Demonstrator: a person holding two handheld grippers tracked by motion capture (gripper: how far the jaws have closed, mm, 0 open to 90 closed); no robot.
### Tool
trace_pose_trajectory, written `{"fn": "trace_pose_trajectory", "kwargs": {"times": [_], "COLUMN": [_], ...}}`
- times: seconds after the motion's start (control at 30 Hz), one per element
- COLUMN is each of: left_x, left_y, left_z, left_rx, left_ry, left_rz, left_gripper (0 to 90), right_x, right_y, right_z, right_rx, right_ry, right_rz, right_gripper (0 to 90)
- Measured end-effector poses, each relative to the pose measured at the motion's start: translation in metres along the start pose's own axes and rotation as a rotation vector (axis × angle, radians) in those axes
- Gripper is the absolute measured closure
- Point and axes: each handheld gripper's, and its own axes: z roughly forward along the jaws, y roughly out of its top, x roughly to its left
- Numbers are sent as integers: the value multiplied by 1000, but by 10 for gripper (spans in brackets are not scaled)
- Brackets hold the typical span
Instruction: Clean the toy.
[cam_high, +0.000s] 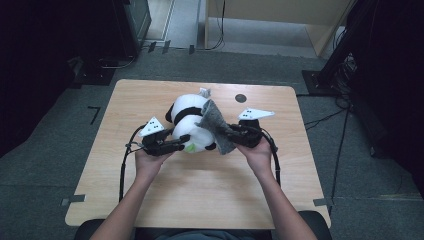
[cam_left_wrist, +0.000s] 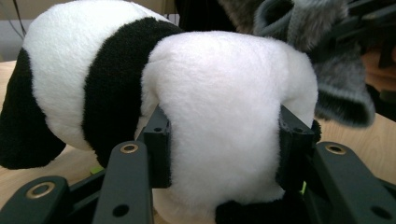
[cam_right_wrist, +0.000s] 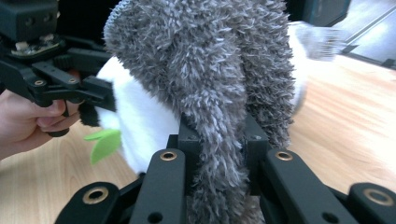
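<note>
- Left gripper (cam_high: 176, 145) clamps the panda plush (cam_left_wrist: 219, 112) by its white rear, low over the tabletop (cam_high: 200, 190).
- Right gripper (cam_high: 231, 131) pinches the grey furry cloth (cam_right_wrist: 210, 84), draped against the panda.

Plush panda (cam_high: 192, 125) on its side mid-table; fuzzy grey cloth (cam_high: 218, 125) draped over it.
</note>
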Motion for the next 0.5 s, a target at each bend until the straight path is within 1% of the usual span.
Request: {"fn": "trace_pose_trajectory", "kwargs": {"times": [0.07,0.17,0.2,0.27,0.33,0.4,0.47,0.5], "left_x": [0,3,4,5,6,7,8,8], "left_y": [0,-1,-1,-1,-1,-1,-1,-1], "left_z": [0,-3,-4,-5,-5,-5,-6,-6], "left_rx": [-1,-6,-7,-11,-11,-10,-15,-15], "left_ry": [8,20,23,29,40,49,49,49], "left_rz": [1,-13,-13,-21,-20,-22,-37,-37], "left_gripper": [508,509,509,509,510,510,511,511], "right_x": [7,18,22,27,30,33,36,36], "right_y": [0,-1,-2,-3,-4,-5,-7,-7], "right_z": [7,13,16,18,19,21,24,24], "right_rx": [11,30,38,41,39,49,62,62], "right_ry": [26,50,53,56,69,85,110,110], "right_rz": [-6,-28,-47,-63,-67,-73,-84,-84], "right_gripper": [768,773,774,774,775,776,778,778]}}
